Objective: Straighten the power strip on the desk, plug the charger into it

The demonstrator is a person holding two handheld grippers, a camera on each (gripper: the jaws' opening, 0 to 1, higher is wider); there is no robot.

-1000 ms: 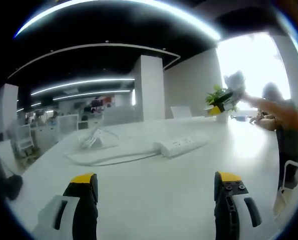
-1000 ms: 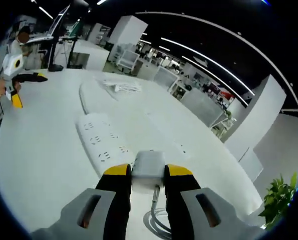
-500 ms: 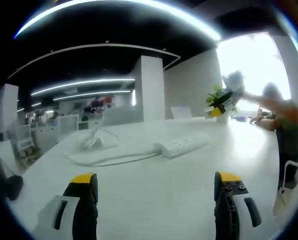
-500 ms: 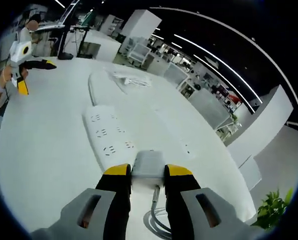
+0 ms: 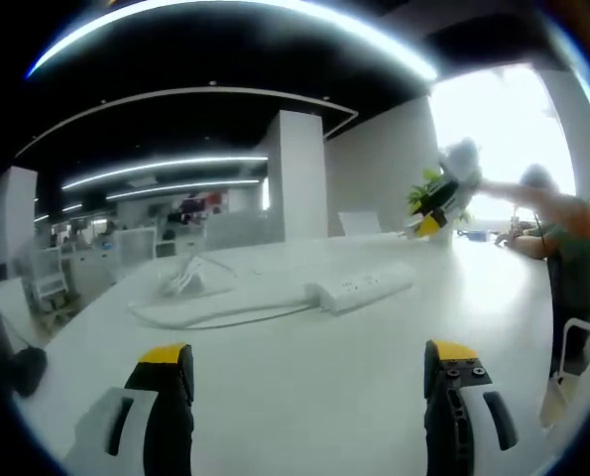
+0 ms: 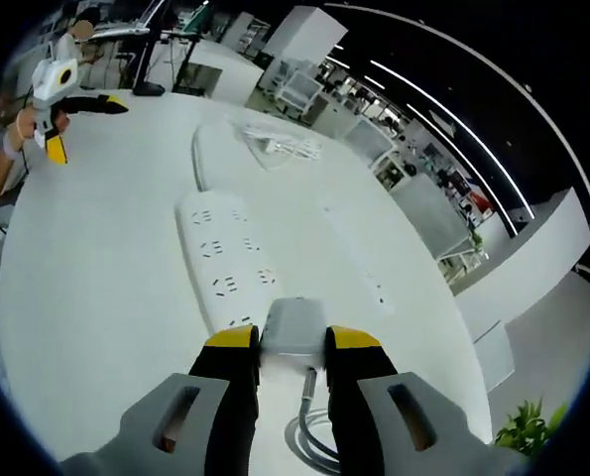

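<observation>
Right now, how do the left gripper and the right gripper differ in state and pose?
The right gripper has its jaws shut on the white charger, while the left gripper has its jaws wide apart with nothing between them. The right gripper hangs above the near end of the power strip and looks down on it; the left gripper sits low over the desk, back from the strip. Both have yellow-tipped black jaws.

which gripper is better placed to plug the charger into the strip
Right. The right gripper is shut on the charger, right above the near end of the power strip. The left gripper is open, holds nothing, and sits well back from the strip on the desk.
</observation>
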